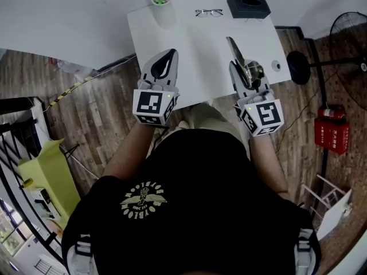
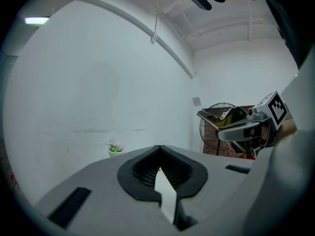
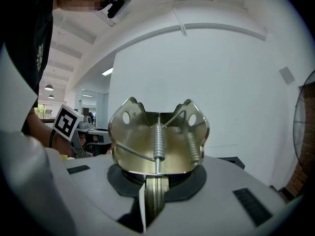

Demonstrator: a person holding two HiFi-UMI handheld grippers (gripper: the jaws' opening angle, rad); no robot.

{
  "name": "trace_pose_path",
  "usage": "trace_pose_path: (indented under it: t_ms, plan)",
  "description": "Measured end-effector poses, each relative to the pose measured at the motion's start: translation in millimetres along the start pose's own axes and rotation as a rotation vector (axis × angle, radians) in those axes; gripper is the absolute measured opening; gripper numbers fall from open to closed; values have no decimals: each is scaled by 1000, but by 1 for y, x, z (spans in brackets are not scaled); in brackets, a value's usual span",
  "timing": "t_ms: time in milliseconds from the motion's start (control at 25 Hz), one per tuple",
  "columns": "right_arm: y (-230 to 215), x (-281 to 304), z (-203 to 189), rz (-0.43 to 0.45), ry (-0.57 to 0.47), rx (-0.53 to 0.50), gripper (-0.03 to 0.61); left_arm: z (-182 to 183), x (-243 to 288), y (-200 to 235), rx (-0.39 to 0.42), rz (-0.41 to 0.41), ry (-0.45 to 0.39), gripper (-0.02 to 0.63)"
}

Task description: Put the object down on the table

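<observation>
A yellow emblem sits on the person's black shirt (image 1: 172,211); its lettering is too small to read. Each gripper carries a cube printed with black-and-white squares.

The left gripper (image 1: 171,53) (image 2: 158,149) has its tips together with nothing between them. The right gripper (image 1: 236,66) (image 3: 157,176) is clamped on a shiny metal clip (image 1: 248,70) (image 3: 157,136), over the right front part of the white counter (image 1: 195,44). No view settles whether the clip touches the counter.

Along the counter's far edge stand a small pot (image 1: 160,0), glasses (image 1: 209,12) and a black box (image 1: 248,5). Around it is a wood-plank floor (image 1: 103,107), with a fan (image 1: 350,33) and a red box (image 1: 331,135) at the right. The red box's white characters are illegible.

Only the left gripper view shows the clip side-on, in front of the fan and a brick wall (image 2: 224,146). Only the right gripper view shows the clip's coil spring (image 3: 158,141), its two round holes, and a lit room beyond the left cube (image 3: 66,123).
</observation>
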State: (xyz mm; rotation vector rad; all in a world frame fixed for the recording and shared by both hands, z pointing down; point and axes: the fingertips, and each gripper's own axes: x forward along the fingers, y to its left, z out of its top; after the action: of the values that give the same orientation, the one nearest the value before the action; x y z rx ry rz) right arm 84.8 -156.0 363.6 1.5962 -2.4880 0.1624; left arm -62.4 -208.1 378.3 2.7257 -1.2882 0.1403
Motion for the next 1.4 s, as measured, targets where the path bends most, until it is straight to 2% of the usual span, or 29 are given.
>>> trace_pose_path:
  t_ms: [640, 1400]
  plan:
    - [-40, 47, -21, 42, 47, 43, 58, -29, 50, 14, -25, 20, 78, 6]
    - [-88, 114, -32, 198, 89, 75, 58, -31, 118, 32, -40, 120, 113, 6]
